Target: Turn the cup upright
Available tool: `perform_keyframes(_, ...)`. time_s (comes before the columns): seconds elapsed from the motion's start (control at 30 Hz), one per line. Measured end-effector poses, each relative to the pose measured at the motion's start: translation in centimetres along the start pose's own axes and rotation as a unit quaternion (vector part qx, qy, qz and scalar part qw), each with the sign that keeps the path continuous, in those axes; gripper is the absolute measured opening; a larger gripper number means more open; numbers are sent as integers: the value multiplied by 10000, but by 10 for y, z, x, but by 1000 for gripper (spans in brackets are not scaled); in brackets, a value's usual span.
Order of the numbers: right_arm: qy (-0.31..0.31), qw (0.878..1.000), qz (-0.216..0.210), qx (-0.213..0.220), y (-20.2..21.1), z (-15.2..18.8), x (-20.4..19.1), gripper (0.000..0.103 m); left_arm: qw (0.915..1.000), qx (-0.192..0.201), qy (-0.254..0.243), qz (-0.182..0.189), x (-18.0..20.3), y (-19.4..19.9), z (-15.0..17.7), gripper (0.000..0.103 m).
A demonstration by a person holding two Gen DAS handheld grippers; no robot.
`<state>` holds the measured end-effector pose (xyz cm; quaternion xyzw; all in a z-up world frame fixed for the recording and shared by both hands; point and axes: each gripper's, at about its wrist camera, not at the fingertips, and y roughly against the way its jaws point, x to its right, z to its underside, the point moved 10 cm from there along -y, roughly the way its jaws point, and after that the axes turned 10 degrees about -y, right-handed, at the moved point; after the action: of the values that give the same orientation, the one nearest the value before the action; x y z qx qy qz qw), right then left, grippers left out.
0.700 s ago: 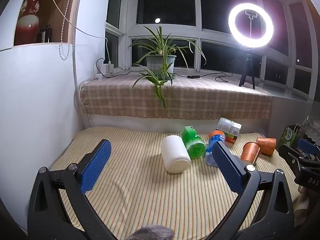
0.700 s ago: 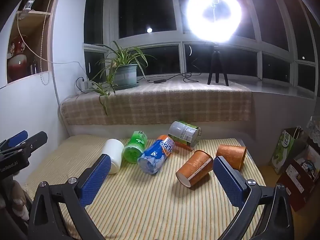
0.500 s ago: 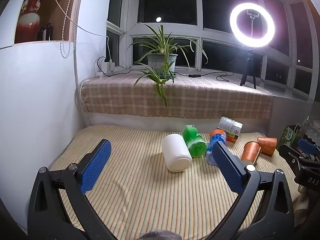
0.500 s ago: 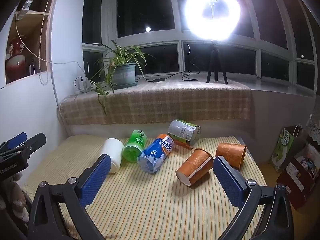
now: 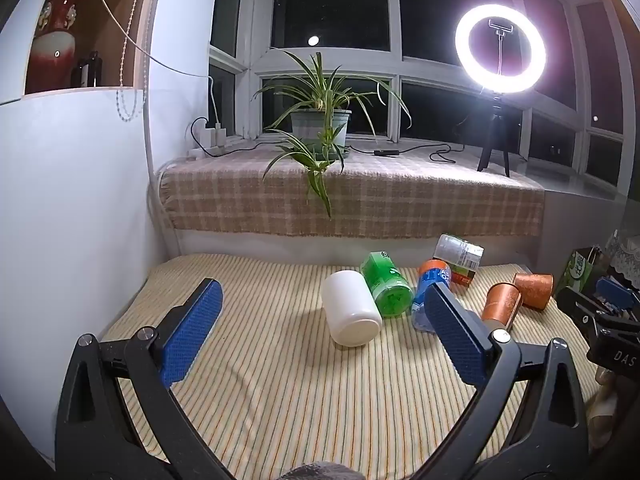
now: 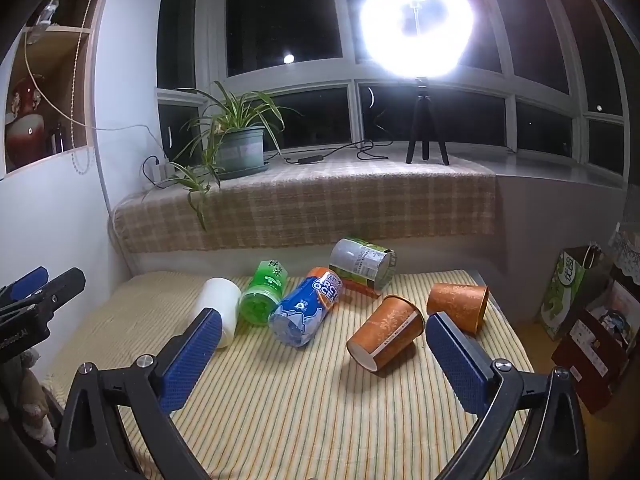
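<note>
Left wrist view
Left gripper (image 5: 320,330): jaws wide apart, nothing between the blue pads; low over the striped mat (image 5: 280,400).
White cup (image 5: 351,307): on its side on the mat, closed end toward the camera; landmark for what follows.
Green cup (image 5: 386,284): on its side, touching the white cup on its right.
Blue bottle (image 5: 430,280): right of the green cup; lower half hidden behind the right finger.
Can (image 5: 459,254): behind the blue bottle, on its side near the sill cloth (image 5: 360,204).
Near orange cup (image 5: 502,306): well right of the white cup, lying down; mouth end covered by the finger.
Far orange cup (image 5: 534,290): just beyond the near one, lying down.
Right gripper (image 5: 600,312): at the right edge, cut off by the frame; gap not readable here.
Plant (image 5: 320,120): on the sill, behind the white cup.

Right wrist view
Right gripper (image 6: 320,330): jaws wide, empty, above the mat (image 6: 320,420).
White cup (image 6: 220,300): lower part hidden by the left finger.
Green cup (image 6: 264,292), blue bottle (image 6: 306,308), can (image 6: 362,262): in a row to the right of the white cup, all lying down.
Near orange cup (image 6: 386,332): lying down, white base toward the camera.
Far orange cup (image 6: 458,304): just right of it, on its side.
Left gripper (image 6: 30,294): at the left edge, only partly in frame.
Ring light (image 6: 416,30): overexposed; detail lost.
</note>
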<state>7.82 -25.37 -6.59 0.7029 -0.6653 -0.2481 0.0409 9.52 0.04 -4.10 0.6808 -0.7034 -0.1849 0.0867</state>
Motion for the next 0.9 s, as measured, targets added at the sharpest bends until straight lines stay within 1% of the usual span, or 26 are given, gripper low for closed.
perform_keyframes(0.47,-54,10000,27,20,2,-1,3,103,10000,2,-12,-15,4,-1,-3,102)
perform_keyframes(0.9,-95,9998,158,39,6,-1,8,103,10000,13,-7,-14,4,-1,-3,102)
